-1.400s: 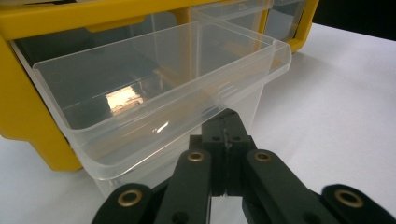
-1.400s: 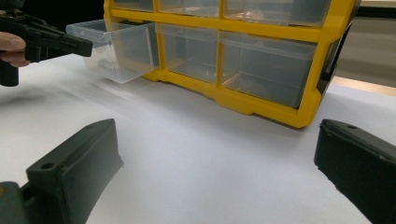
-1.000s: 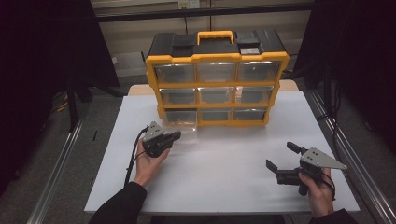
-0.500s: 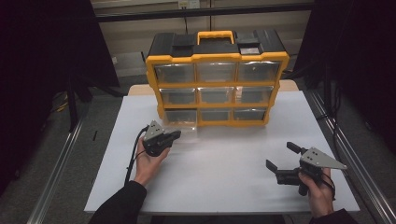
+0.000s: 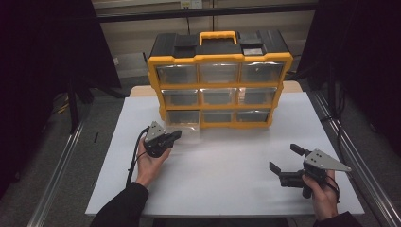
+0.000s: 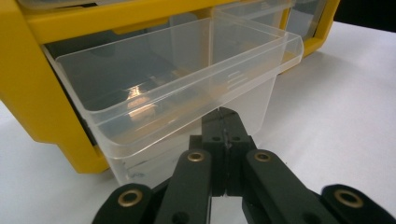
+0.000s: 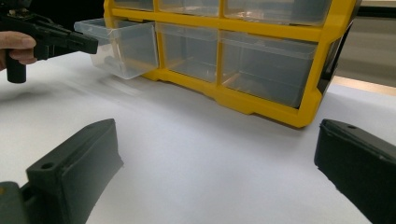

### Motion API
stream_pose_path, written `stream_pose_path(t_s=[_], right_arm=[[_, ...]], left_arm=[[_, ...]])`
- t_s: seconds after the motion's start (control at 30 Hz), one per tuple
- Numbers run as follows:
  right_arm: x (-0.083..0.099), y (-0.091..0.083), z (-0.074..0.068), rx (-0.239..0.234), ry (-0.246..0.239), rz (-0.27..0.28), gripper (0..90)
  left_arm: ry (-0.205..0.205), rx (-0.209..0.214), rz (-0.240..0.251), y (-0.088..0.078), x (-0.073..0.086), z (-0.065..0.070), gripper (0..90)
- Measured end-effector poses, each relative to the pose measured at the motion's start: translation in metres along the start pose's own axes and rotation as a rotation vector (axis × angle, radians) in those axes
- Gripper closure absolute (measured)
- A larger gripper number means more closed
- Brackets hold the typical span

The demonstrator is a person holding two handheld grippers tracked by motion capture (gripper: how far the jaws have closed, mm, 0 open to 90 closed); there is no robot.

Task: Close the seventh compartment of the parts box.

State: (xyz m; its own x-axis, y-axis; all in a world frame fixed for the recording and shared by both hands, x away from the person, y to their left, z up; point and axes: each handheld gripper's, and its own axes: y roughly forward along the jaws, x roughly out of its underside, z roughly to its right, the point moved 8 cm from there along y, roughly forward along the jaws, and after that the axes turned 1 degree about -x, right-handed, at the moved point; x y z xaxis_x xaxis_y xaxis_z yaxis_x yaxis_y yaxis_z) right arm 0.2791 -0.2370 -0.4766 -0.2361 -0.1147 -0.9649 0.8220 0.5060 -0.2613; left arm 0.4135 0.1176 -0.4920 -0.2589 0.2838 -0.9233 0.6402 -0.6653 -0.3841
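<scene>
A yellow and black organiser [image 5: 220, 59] with clear drawers stands at the back of the white table [image 5: 227, 189]. Its bottom-left clear drawer [image 5: 187, 124] is pulled partly out and looks empty. My left gripper [image 5: 175, 135] meets the drawer's front; in the left gripper view its jaws are pressed together under the drawer's overhanging lip [image 6: 261, 60], shut on it. The right gripper view shows that same drawer [image 7: 123, 46] with the left gripper [image 7: 91, 45] at its rim. My right gripper [image 5: 285, 157] hovers open near the table's front right, jaws wide apart with nothing between them.
The other drawers [image 5: 218, 73] of the organiser are pushed in. A black cable [image 5: 135, 156] trails from the left gripper towards the table's front left. Metal rails [image 5: 56, 175] run along both sides of the table, and dark curtains hang beyond.
</scene>
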Motion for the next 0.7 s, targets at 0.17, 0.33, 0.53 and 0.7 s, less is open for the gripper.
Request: stream_pose_path(t_s=[0.17,0.33,0.53,0.7], right_arm=[[0.0,0.0,0.0,-0.001,0.0,0.0,0.0],[0.0,0.0,0.0,-0.002,0.002,0.0,0.0],[0.0,0.0,0.0,0.0,0.001,0.0,0.0],[0.0,0.0,0.0,-0.003,0.002,-0.001,0.0]], left_arm=[[-0.011,-0.011,0.006,0.0,0.0,-0.003,90.0],[-0.012,-0.013,0.005,0.001,-0.001,-0.004,90.0],[-0.012,-0.021,0.005,0.001,-0.003,-0.008,90.0],[-0.011,-0.027,0.003,0.001,-0.003,-0.01,90.0]])
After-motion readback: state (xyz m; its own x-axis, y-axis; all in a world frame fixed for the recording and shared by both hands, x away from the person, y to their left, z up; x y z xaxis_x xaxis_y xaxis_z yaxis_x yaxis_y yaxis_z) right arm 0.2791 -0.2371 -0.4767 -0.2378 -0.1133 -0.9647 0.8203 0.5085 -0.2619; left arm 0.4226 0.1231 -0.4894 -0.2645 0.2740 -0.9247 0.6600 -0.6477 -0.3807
